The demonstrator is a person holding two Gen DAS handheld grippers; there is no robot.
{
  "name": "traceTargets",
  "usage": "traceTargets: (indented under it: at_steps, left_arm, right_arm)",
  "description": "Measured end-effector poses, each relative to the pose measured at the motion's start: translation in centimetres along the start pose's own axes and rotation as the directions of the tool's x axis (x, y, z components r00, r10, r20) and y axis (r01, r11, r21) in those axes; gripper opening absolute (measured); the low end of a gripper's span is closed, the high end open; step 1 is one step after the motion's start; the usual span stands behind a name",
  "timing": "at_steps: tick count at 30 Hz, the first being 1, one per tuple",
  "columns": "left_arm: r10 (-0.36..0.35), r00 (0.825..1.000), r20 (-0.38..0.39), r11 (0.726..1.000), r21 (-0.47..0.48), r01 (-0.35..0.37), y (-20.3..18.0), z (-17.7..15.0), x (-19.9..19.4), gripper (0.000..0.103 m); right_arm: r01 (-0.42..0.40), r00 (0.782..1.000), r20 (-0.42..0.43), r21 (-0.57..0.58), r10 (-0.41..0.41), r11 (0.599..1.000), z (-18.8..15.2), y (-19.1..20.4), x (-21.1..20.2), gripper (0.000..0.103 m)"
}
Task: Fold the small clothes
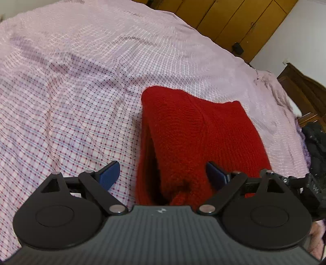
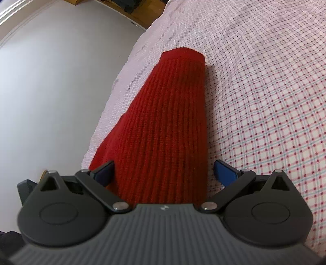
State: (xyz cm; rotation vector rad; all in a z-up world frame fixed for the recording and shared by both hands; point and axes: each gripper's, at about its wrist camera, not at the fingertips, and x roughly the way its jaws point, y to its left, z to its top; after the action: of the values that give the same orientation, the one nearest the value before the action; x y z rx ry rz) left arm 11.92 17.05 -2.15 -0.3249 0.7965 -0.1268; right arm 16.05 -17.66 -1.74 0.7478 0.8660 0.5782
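A red knitted garment [image 1: 195,130] lies folded on the checked pink bedsheet [image 1: 61,91]. In the left wrist view its near end bulges up between the jaws, with a dark open fold on its left side. My left gripper [image 1: 163,173] is open, its blue fingertips [image 1: 109,173] wide apart around that near end. In the right wrist view the red knitted garment [image 2: 167,126] runs away from me as a long ribbed strip near the bed's edge. My right gripper [image 2: 164,173] is open, its jaws straddling the strip's near end.
The bedsheet [image 2: 264,102] spreads wide to the right in the right wrist view; the bed's edge and a pale floor [image 2: 51,81] lie left. Wooden wardrobes [image 1: 234,18] and a dark wooden headboard [image 1: 301,87] stand beyond the bed. Dark clothing [image 1: 315,146] lies at far right.
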Motion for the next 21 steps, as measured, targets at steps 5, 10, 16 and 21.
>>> traceTargets:
  at_steps: [5, 10, 16, 21]
  left_arm:
    - [-0.081, 0.996, -0.02, 0.995, -0.055, 0.08, 0.5, 0.1, 0.6, 0.084]
    - [-0.165, 0.986, -0.004, 0.983, -0.084, 0.165, 0.9, -0.2, 1.0, 0.071]
    - [-0.246, 0.969, 0.034, 0.96, -0.128, 0.248, 1.5, -0.8, 0.5, 0.069]
    - [-0.276, 0.958, 0.076, 0.95, -0.129, 0.284, 0.5, -1.5, -1.3, 0.069]
  right_arm:
    - [-0.01, 1.0, -0.022, -0.022, 0.009, 1.0, 0.2, 0.4, 1.6, 0.103]
    - [0.001, 0.999, 0.047, -0.048, 0.001, 0.999, -0.7, 1.7, 2.1, 0.094]
    - [-0.048, 0.995, 0.089, -0.024, 0.05, 0.999, -1.3, 2.2, 0.2, 0.077]
    - [-0.095, 0.988, 0.118, -0.011, 0.096, 0.995, -1.5, 3.5, -2.4, 0.073]
